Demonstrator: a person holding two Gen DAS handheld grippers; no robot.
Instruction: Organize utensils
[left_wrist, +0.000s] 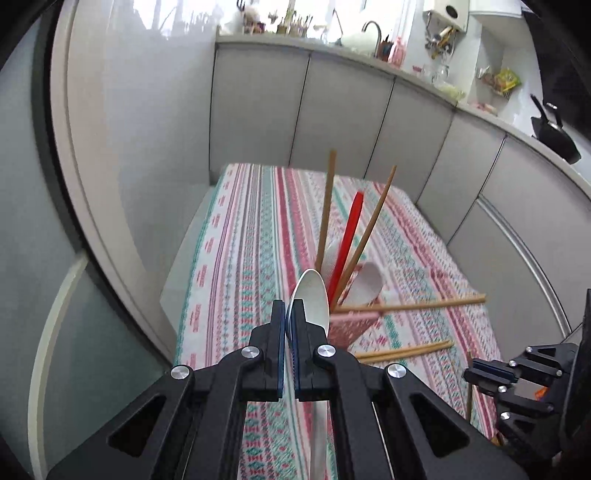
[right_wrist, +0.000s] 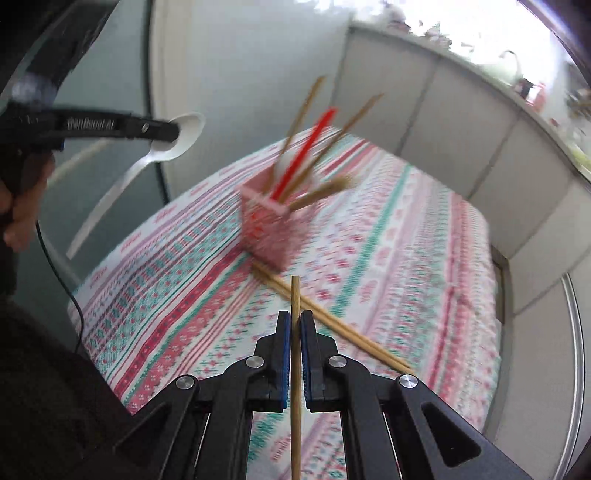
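My left gripper (left_wrist: 290, 314) is shut on a white plastic spoon (left_wrist: 313, 295), held in the air above the table; it also shows in the right wrist view (right_wrist: 173, 134) with the spoon (right_wrist: 186, 133) hanging handle down. My right gripper (right_wrist: 294, 325) is shut on a wooden chopstick (right_wrist: 295, 369) and also shows at the lower right of the left wrist view (left_wrist: 487, 373). A pink holder (right_wrist: 266, 225) stands on the table with wooden chopsticks, a red utensil (left_wrist: 349, 236) and a white spoon (left_wrist: 365, 282) in it. Two chopsticks (right_wrist: 332, 317) lie loose on the cloth beside it.
The table has a striped pink, green and white cloth (left_wrist: 251, 229). Grey cabinets (left_wrist: 343, 110) run behind it under a kitchen counter with a tap and clutter. A glass door (left_wrist: 44, 221) is at the left. The operator's hand (right_wrist: 22, 206) holds the left gripper.
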